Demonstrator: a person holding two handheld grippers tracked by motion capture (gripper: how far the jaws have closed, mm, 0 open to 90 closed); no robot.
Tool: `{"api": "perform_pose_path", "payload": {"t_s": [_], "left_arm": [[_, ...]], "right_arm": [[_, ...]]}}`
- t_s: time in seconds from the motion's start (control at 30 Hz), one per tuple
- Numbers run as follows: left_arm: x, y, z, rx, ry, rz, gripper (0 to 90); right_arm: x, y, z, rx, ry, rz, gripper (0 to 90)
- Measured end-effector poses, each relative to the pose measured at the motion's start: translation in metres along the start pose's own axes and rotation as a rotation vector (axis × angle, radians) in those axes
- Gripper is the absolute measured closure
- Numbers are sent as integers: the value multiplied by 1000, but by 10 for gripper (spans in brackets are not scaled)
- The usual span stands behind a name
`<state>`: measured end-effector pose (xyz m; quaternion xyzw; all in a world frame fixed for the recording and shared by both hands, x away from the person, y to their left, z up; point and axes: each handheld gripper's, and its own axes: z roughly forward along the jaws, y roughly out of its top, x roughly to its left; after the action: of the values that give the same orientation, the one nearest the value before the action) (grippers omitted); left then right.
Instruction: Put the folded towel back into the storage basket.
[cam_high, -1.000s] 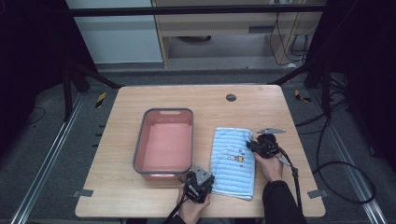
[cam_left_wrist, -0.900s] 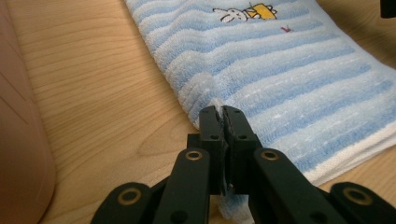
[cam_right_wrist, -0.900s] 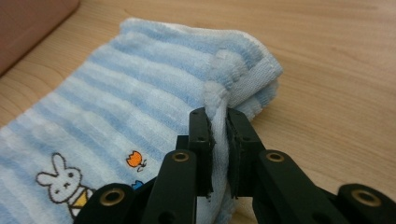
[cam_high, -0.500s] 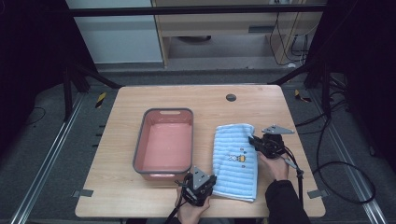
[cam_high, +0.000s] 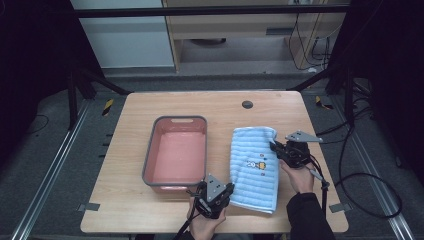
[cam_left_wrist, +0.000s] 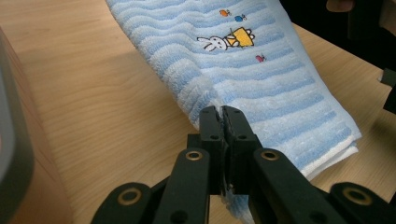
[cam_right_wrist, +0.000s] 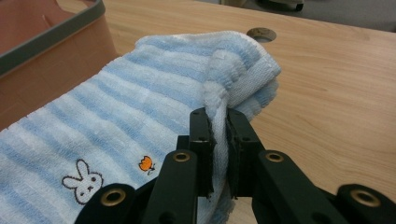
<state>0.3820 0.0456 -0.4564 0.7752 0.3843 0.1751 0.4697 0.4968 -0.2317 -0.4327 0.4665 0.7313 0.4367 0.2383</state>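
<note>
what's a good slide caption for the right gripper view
Right claw shut on a pinched edge of the blue striped towel, pink bin at the left.

Desk (cam_high: 150, 210) evenly lit from above, surroundings dark. Soft shadows, no glare. High view slightly grainy; gripper views sharp, far corners soft.

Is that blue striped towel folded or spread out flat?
Folded: the towel shows stacked layers at its near corner in the left gripper view and doubled edges in the right gripper view.
</note>
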Motion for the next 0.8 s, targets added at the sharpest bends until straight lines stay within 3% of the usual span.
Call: {"api": "perform_pose_path", "payload": {"t_s": [0.27, 0.4, 0.63, 0.8], "left_arm": [[2, 21, -15, -34, -9, 31, 871], [6, 28, -20, -37, -22, 27, 871], [12, 40, -27, -50, -2, 54, 871], [17, 48, -34, -60, -2, 52, 871]], "right_arm": [[6, 14, -9, -39, -14, -17, 828], [8, 20, -11, -52, -15, -22, 828], [11, 37, -17, -86, -16, -25, 830], [15, 50, -19, -109, -17, -27, 830]]}}
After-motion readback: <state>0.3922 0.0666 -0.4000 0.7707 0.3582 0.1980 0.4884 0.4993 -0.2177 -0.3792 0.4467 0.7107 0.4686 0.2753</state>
